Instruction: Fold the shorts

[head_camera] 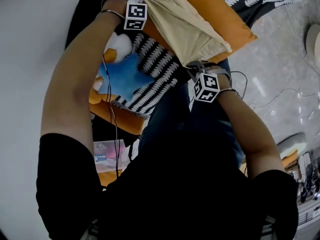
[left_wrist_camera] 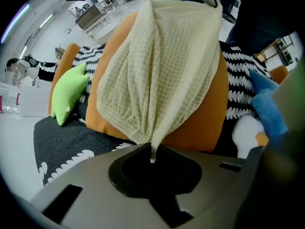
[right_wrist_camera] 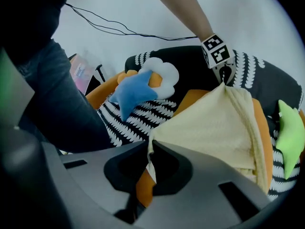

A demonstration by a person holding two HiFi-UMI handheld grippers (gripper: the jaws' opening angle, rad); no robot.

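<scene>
The pale yellow waffle-knit shorts (head_camera: pixel 187 26) hang stretched between my two grippers over an orange cushion (head_camera: pixel 227 19). My left gripper (head_camera: pixel 142 1) is at the top of the head view, shut on one corner of the shorts (left_wrist_camera: pixel 157 75). My right gripper (head_camera: pixel 195 69) is lower, near the person's legs, shut on the other corner of the shorts (right_wrist_camera: pixel 217 128). In the left gripper view the cloth runs down into the closed jaws (left_wrist_camera: pixel 152 159). In the right gripper view a fold of cloth is pinched at the jaws (right_wrist_camera: pixel 150 163).
A black-and-white patterned cover (head_camera: pixel 150 79) lies under the orange cushion. A blue and white plush toy (head_camera: pixel 122 71) sits on it beside my left arm. A green star-shaped pillow (left_wrist_camera: pixel 69 92) lies further off. Grey floor with cables (head_camera: pixel 280 94) is at the right.
</scene>
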